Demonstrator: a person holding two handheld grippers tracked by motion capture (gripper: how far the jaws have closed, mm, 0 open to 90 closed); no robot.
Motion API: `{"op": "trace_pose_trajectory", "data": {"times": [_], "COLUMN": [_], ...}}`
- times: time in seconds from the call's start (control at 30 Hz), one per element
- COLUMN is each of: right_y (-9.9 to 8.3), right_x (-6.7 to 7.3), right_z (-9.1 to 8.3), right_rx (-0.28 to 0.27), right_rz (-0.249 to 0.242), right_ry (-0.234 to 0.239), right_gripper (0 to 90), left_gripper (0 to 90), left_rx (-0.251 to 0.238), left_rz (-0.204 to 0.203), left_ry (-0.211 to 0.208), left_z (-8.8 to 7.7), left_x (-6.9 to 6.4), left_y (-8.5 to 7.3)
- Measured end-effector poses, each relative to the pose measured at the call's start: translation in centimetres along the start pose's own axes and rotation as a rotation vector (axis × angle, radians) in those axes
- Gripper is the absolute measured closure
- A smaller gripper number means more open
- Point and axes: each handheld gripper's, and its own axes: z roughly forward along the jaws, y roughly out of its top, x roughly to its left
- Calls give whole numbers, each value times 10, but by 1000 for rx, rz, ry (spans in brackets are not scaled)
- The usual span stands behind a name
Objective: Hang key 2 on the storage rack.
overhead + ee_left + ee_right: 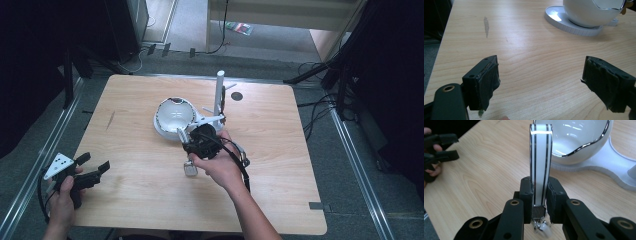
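My right gripper is shut on a flat white strip with two black lines, held upright with a metal mesh end below the jaws. In the high view this gripper is at mid table, right beside a white bowl. The bowl has a chrome rim and rests on a round white base. My left gripper is near the table's front left corner, open and holding nothing. Its own view shows the jaws wide apart over bare wood, with the bowl farther off.
A white post rises from the base behind the bowl. A small black disc lies near the far edge. A dark streak marks the wood on the left. Cables and black stands surround the table on the floor.
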Motion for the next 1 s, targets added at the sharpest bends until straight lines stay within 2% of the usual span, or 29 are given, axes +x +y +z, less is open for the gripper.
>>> {"op": "trace_pose_trajectory", "data": {"times": [0.03,0.27,0.73,1.0], "right_y": [0,2,0,-3], "right_x": [-1,-7,-24,-34], "right_z": [-2,-12,-27,-32], "right_rx": [-10,-73,-164,-206], "right_rz": [-2,9,29,43], "right_ry": [10,-13,-9,-43], "right_gripper": [774,775,775,775], "left_gripper": [146,146,145,146], "left_rx": [-2,-1,0,0], "left_rz": [0,1,0,1], "left_ry": [0,1,1,1], "left_z": [0,0,0,0], "left_x": [0,0,0,0], "left_y": [0,0,0,0]}}
